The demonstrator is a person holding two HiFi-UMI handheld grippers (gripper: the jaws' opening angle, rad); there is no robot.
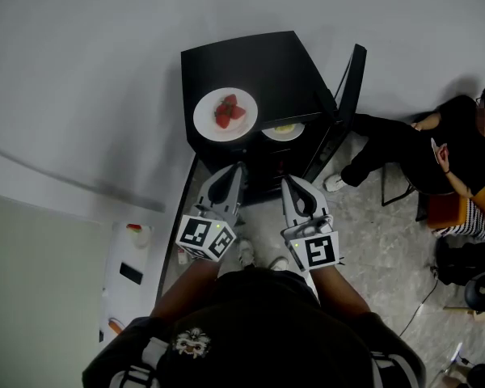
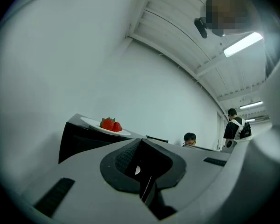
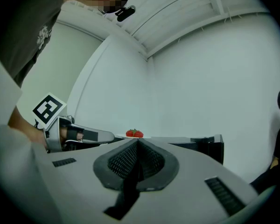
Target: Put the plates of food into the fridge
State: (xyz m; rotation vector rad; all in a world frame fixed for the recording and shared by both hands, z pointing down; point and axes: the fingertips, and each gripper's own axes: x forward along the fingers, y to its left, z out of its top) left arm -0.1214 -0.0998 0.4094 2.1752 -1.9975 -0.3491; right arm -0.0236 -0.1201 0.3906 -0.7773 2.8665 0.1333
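Speckled floor spread below me. Nearest, the left gripper and right gripper were both closed on nothing, side by side just short of the fridge. Beyond them, one plate sat on a shelf inside, with the door standing open. Farther off, the plate of strawberries lay on the fridge top, close to its front edge. I judged that a clumsy pinch on that rim could tip it and roll the strawberries off. The open door might also snag my right gripper.

Left gripper and right gripper side by side, roughly level, fingers closed together, empty.
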